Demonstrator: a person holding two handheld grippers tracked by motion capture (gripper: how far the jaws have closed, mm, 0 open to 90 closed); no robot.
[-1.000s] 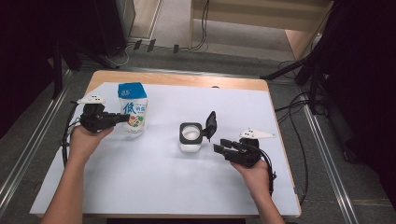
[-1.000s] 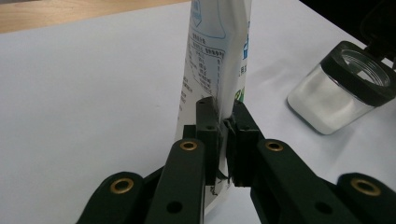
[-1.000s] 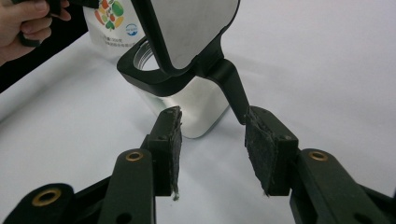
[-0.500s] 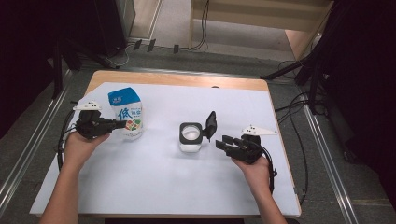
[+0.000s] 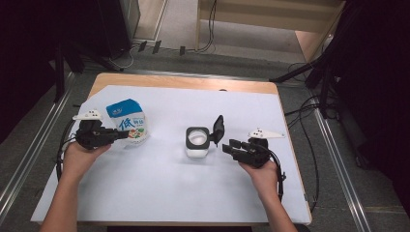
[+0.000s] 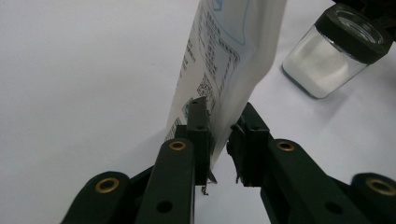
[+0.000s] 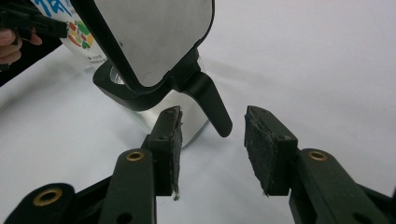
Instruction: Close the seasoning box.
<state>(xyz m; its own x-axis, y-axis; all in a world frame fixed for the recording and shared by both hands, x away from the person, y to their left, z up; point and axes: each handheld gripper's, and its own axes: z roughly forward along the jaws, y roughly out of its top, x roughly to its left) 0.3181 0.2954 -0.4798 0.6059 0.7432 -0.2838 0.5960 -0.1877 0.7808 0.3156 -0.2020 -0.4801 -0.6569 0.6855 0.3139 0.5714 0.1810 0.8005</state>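
Note:
A white and blue printed bag (image 5: 128,124) leans tilted at the table's left. My left gripper (image 5: 116,136) is shut on its lower edge; in the left gripper view the bag (image 6: 224,56) rises from between the jaws of that gripper (image 6: 219,140). At mid table stands a square glass jar (image 5: 197,143) of white powder with a black collar, its hinged black lid (image 5: 218,129) flipped up. My right gripper (image 5: 231,147) is open just right of the jar. In the right gripper view the lid's tab (image 7: 212,102) hangs ahead of the open gripper (image 7: 212,149), close to the jar (image 7: 177,112).
The white table sheet (image 5: 159,193) ends near a wooden strip (image 5: 183,82) at the far side. Cables (image 5: 309,111) trail over the floor on the right. The jar (image 6: 334,49) stands beyond the bag in the left gripper view.
The left gripper has drawn the bag toward the person and slightly left, tipping it over more. The right gripper has barely shifted beside the jar.

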